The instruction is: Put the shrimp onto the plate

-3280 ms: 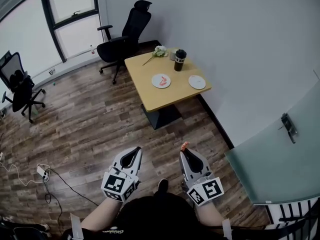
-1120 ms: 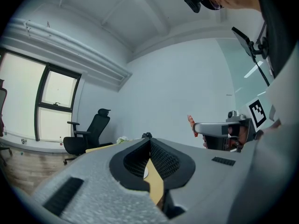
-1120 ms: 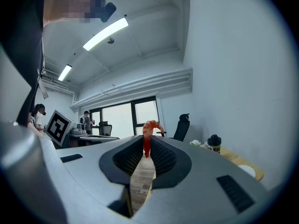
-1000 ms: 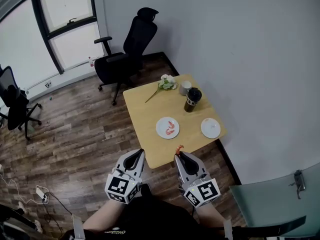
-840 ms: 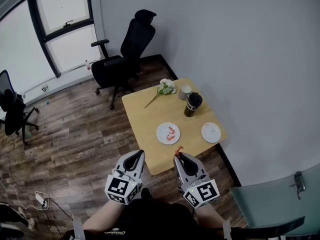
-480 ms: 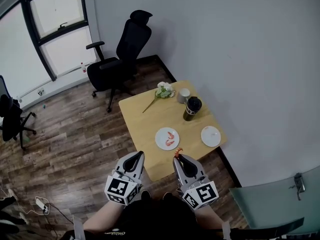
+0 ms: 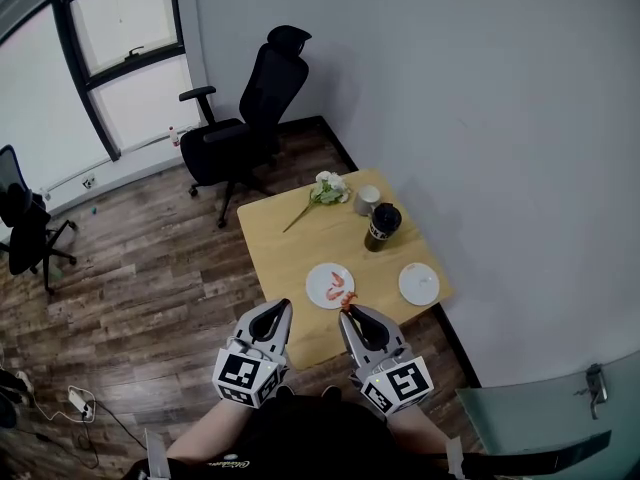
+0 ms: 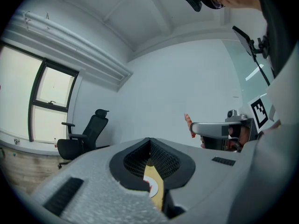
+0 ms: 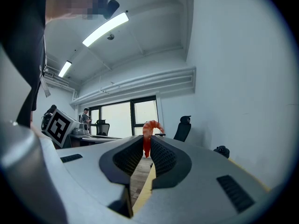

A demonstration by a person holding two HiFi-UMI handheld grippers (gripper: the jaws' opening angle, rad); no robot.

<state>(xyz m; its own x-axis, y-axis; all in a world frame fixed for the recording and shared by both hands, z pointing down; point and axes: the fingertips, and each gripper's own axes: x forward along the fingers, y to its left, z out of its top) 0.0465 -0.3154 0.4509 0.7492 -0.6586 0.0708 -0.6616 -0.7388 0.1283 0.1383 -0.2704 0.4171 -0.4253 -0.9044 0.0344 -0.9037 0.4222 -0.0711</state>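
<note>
My right gripper (image 7: pixel 346 311) is shut on an orange shrimp (image 9: pixel 148 133), whose tail sticks up past the jaw tips (image 7: pixel 349 298). It hovers at the near edge of a small wooden table (image 7: pixel 280 238). A white plate (image 7: pixel 330 286) with a shrimp on it lies just beyond the gripper tips. A second white plate (image 7: pixel 419 284) sits at the table's right corner. My left gripper (image 7: pixel 271 310) is shut with nothing in it, level with the right one, left of the shrimp. In the left gripper view the plate (image 8: pixel 153 185) shows through the narrow slit between the jaws.
A dark tumbler (image 7: pixel 381 225), a white cup (image 7: pixel 366 200) and a white flower (image 7: pixel 323 190) stand at the table's far end. A black office chair (image 7: pixel 248 118) stands beyond the table, another chair (image 7: pixel 25 218) at the far left. The grey wall runs along the right.
Over the frames the table has come much closer, from far across the room to just under the gripper tips. Both grippers stay shut, the right one still holding the shrimp.
</note>
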